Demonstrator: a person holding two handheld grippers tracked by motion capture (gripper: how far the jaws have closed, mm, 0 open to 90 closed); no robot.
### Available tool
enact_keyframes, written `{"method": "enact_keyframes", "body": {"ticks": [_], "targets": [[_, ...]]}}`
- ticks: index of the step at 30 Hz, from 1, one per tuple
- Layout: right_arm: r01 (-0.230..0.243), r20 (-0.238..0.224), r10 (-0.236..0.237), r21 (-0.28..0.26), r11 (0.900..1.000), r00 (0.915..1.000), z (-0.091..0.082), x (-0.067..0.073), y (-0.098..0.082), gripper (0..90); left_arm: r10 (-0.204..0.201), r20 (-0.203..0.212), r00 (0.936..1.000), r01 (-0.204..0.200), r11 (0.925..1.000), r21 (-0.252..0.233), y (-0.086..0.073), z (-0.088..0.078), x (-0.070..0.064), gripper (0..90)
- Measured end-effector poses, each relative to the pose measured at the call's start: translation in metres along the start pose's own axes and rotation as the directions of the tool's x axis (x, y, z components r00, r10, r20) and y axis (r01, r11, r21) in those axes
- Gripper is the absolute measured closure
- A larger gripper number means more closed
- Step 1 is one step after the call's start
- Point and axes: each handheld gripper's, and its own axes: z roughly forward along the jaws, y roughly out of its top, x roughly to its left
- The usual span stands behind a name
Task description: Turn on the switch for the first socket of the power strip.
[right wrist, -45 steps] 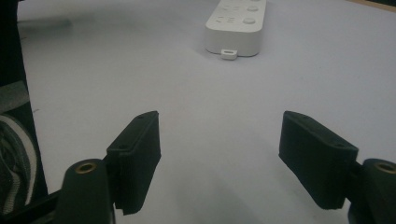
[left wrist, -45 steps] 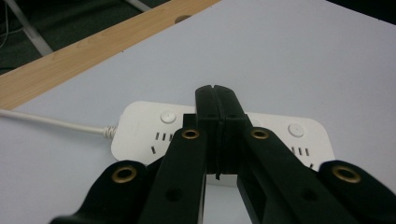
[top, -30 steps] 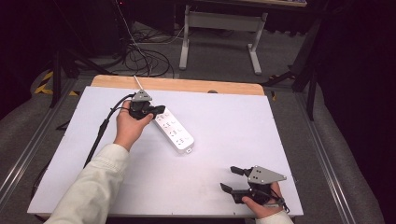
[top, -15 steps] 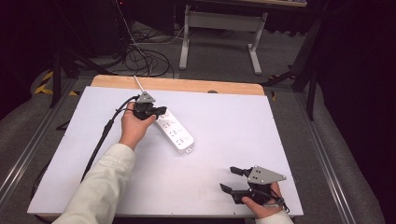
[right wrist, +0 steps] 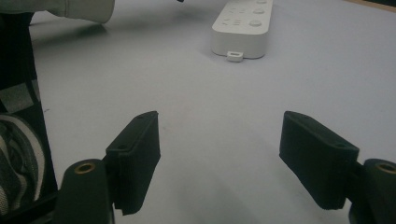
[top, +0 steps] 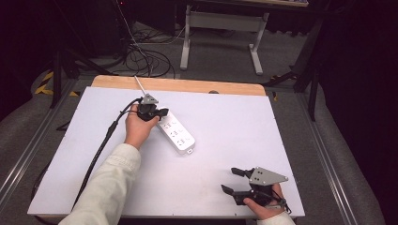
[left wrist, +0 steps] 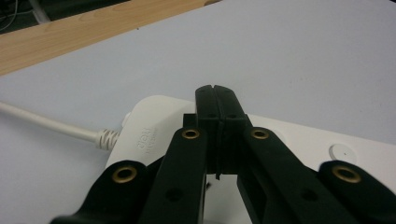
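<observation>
- Nearest the person, the right gripper (top: 232, 181) rests at the near right part of the table (top: 234, 117), held in the right hand (top: 264, 206). A flat grey 3-cornered plate tops it. Its 2 blocky matte black jaws stand wide apart with nothing between them, bare surface showing through the gap in the right gripper view (right wrist: 219, 161).
- The table has a smooth, pale, matte top, with a strip of light wood (top: 178, 85) along its far edge.
- Toward the middle lies a white power strip (top: 176, 133), a long rounded plastic bar set at a slant, with round buttons on top and a small tab at its near end (right wrist: 234, 56).
- The left gripper (top: 162, 113) sits over the strip's far end, in the left hand (top: 138, 129), a cream sleeve (top: 110, 185) behind it. Its jaws are pressed together tip to tip, holding nothing, hard black plastic with brass rivets (left wrist: 215, 100).
- A ribbed collar joins the strip's white cord (left wrist: 51, 125), which runs off toward the wood edge.
</observation>
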Motion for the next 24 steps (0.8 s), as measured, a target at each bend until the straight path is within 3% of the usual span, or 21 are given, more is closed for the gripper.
{"method": "enact_keyframes", "body": {"ticks": [5, 12, 16, 24], "targets": [[-0.001, -0.002, 0.001, 0.0, 1.0, 1.0, 0.0, 0.0, 0.0, 30.1, 0.011, -0.025, 0.9996, -0.01, 0.9997, 0.022, -0.001, 0.006, -0.002, 90.0], [-0.001, -0.003, 0.001, 0.001, 1.0, 1.0, 0.0, 0.0, 0.0, 30.0, 0.015, -0.007, 0.9999, -0.015, 0.9998, 0.016, -0.002, 0.01, -0.004, 90.0], [0.0, -0.007, 0.0, 0.002, 1.0, 1.0, 0.0, 0.0, 0.0, 30.0, 0.032, -0.039, 0.9987, -0.031, 0.9993, 0.02, -0.001, 0.011, -0.006, 90.0], [0.002, -0.012, -0.002, 0.006, 1.0, 0.9999, 0.001, 0.0, -0.001, 30.0, 0.058, -0.057, 0.9967, -0.057, 0.998, 0.026, 0.0, 0.012, -0.009, 90.0]]}}
